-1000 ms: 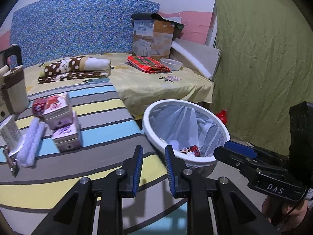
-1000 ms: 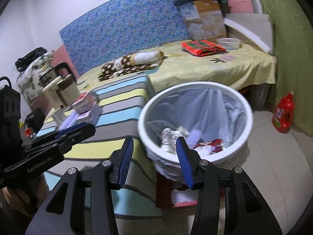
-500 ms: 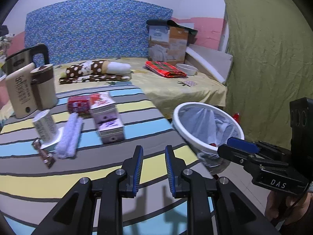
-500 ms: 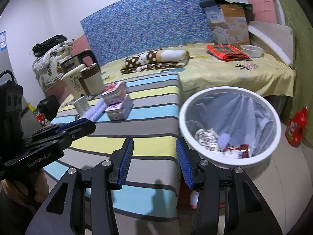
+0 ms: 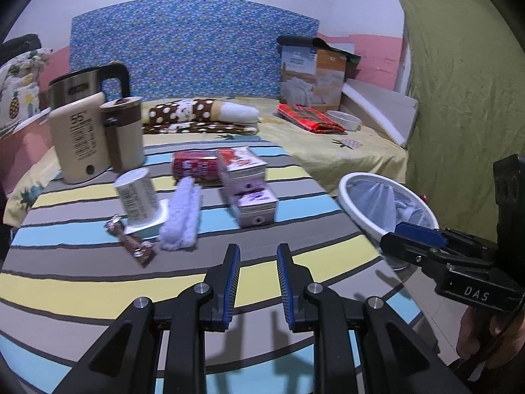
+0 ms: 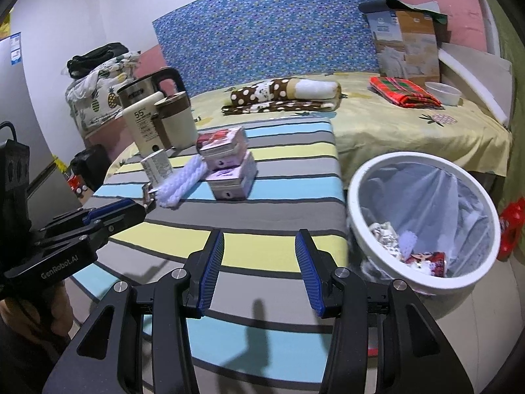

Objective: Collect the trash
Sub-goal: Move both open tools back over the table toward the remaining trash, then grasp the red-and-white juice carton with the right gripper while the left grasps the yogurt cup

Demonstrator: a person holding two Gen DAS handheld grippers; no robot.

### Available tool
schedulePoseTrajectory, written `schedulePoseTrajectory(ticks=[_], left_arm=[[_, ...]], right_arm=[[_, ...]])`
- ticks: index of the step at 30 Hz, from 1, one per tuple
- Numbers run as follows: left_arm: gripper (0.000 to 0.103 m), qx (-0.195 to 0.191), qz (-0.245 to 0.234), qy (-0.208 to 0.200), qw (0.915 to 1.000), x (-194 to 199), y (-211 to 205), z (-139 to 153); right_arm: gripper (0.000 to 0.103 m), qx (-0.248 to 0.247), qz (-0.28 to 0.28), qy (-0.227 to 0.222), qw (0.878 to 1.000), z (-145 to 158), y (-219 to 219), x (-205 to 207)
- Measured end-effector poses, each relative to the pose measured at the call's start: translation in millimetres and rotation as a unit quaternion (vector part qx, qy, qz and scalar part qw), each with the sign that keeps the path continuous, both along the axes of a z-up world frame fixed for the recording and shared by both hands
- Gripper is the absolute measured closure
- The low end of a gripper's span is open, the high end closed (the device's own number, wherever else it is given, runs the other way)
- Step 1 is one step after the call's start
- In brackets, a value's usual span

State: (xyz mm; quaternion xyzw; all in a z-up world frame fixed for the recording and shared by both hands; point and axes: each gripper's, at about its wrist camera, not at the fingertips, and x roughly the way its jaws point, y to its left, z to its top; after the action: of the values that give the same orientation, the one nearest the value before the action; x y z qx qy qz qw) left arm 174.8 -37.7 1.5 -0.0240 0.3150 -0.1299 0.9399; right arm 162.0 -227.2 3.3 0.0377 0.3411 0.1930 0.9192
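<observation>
So we've got both tongs hovering over the striped desk (image 5: 82, 282), and neither one has anything in it. Our left tongs (image 5: 257, 261) have only a narrow gap between the blue pads, nothing pinched there. Our right tongs (image 6: 259, 246) are spread wider, also released and empty.

The trash is sitting in a cluster on the desk, on the far side from us. Using the white cup (image 5: 136, 193) as the landmark: it's upside down on its lid, and a brown candy wrapper (image 5: 133, 244) lies just in front of it, toward us. A fluffy white-lavender cloth thing (image 5: 182, 216) lies right beside the cup on the bin side, touching the lid edge. Further that way are two purple cartons (image 5: 252, 202), one stacked on the other, and a red packet (image 5: 195, 165) sits behind the cup, up against the top carton. Behind the cup on the other side stand a cream bottle (image 5: 80, 141), a brown-banded mug (image 5: 123, 134) and a kettle (image 5: 88, 83).

The white bin (image 6: 423, 216) with its plastic liner sits on the floor off the desk's edge, well apart from the cup, and already has some wrappers in the bottom.
</observation>
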Motion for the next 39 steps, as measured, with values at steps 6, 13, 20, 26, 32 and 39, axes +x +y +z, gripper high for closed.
schedulePoseTrajectory(ticks=[6, 13, 20, 26, 32, 39], left_arm=[[0.080, -0.001, 0.036, -0.001, 0.9993, 4, 32, 0], [0.066, -0.001, 0.085, 0.002, 0.9963, 23, 66, -3], [0.053, -0.021, 0.106, 0.006, 0.9941, 51, 91, -2], [0.044, -0.026, 0.113, 0.019, 0.9931, 81, 98, -9], [0.042, -0.038, 0.121, 0.039, 0.9911, 109, 104, -21], [0.038, -0.051, 0.125, 0.049, 0.9896, 125, 106, -32]], right_arm=[[0.056, -0.005, 0.016, 0.001, 1.000, 0, 23, 7], [0.049, 0.001, 0.021, 0.014, 1.000, -9, 43, 24], [0.038, -0.001, 0.010, 0.010, 1.000, -6, 55, 39], [0.037, -0.011, 0.009, 0.013, 1.000, -7, 67, 55], [0.036, -0.019, 0.001, 0.006, 1.000, -4, 71, 73], [0.036, -0.037, -0.002, 0.001, 0.999, -4, 72, 88]])
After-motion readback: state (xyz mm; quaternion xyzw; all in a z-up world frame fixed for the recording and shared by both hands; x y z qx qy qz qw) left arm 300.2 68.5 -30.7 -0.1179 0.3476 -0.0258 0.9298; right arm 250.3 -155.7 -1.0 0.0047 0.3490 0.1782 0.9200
